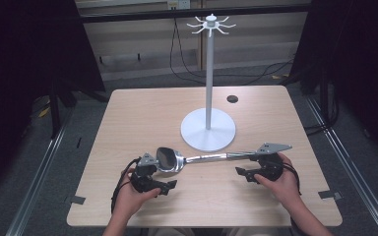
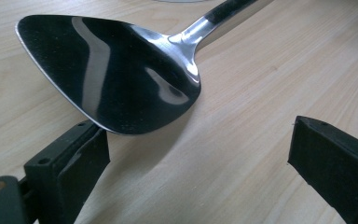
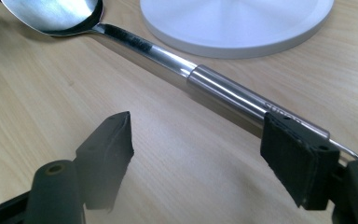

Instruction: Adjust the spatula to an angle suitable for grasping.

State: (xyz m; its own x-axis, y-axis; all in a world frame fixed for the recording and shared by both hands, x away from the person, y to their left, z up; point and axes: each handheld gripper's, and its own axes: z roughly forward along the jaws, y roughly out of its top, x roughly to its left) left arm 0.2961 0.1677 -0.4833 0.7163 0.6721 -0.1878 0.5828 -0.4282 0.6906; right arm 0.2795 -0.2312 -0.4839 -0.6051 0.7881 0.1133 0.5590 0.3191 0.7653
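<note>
A long steel serving spoon [image 1: 204, 158] lies across the near part of the wooden table [image 1: 142, 113], its bowl to the left and its handle to the right. My left gripper [image 1: 160, 178] is open beside the bowl. In the left gripper view the shiny bowl [image 2: 112, 74] sits just past the left jaw's tip, and my left gripper [image 2: 198, 156] has bare wood between its jaws. My right gripper [image 1: 248, 166] is open at the handle's end. In the right gripper view the handle [image 3: 233, 95] runs slantwise behind the right jaw, and my right gripper [image 3: 198, 149] holds nothing.
A white stand [image 1: 209, 73] with a ring of hooks on top rises from a round base [image 1: 208, 130] just beyond the spoon; the base [image 3: 237, 23] lies close to the handle. A small dark disc [image 1: 232, 99] sits at the back right. Cables lie on the floor beyond.
</note>
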